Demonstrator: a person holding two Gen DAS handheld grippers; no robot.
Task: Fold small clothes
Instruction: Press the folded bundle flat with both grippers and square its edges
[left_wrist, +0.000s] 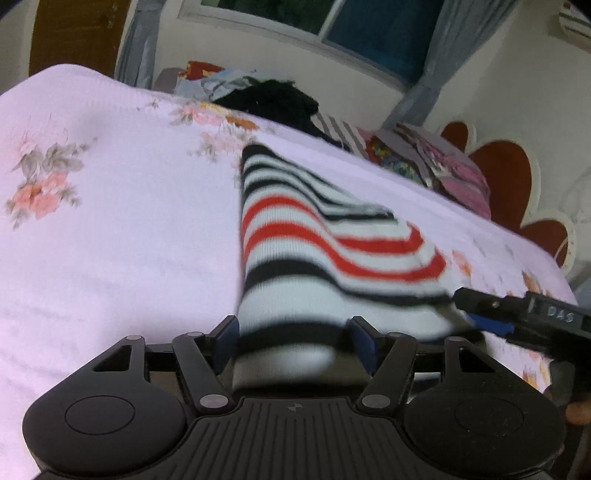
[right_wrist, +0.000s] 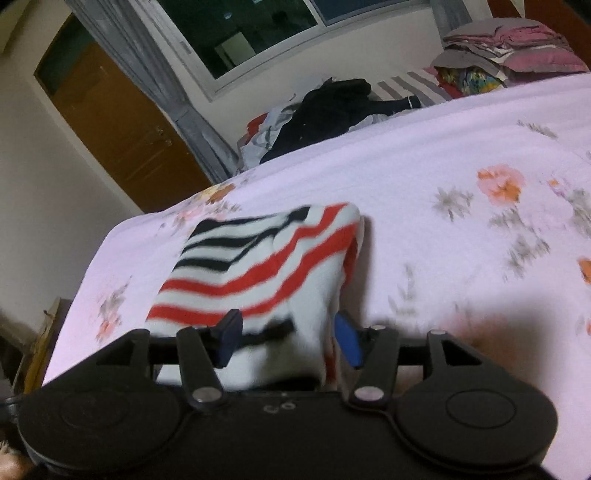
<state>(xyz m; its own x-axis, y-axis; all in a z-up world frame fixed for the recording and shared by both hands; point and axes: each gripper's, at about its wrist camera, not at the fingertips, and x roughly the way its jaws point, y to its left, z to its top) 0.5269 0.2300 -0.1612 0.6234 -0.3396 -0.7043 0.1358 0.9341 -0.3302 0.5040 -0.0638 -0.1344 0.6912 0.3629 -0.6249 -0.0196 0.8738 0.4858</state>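
1 striped top (left_wrist: 295, 251) lies on the bed (left_wrist: 110, 221), a knit w/ black and red bands on white, partly folded over itself. Its near edge runs in between the jaws of both tools.

Left gripper (left_wrist: 293, 339): jaws stand apart, the garment's white and black hem fills the gap between them. Fabric reaches both blue pads, but motion blur hides whether they press, so can't tell if it's a real hold.

Right gripper (right_wrist: 291, 338): jaws apart too, cloth sits between them. Left pad is against the fabric; the right blue pad shows a thin gap to the cloth's edge, so it looks let go. In the left wrist view the right tool comes in from the right side, its tip at the top's near right corner.

Bed cover is pale pink w/ flower prints, several clusters scattered over it.

Far side of bed: 1 dark garment heap (right_wrist: 332, 107), 1 grey-and-white striped piece (right_wrist: 413, 86) beside it to the right, then 1 stack of folded clothes (right_wrist: 495, 55) at far right, mixed pinks, greys and a bright print. A few lighter pieces lie left of the dark heap, count unclear.

Beyond: 1 window (right_wrist: 236, 33), grey curtain (right_wrist: 155, 88) to its left, 1 brown door (right_wrist: 110, 122) at far left. Left wrist view also shows a red scalloped headboard (left_wrist: 509, 177) at right.
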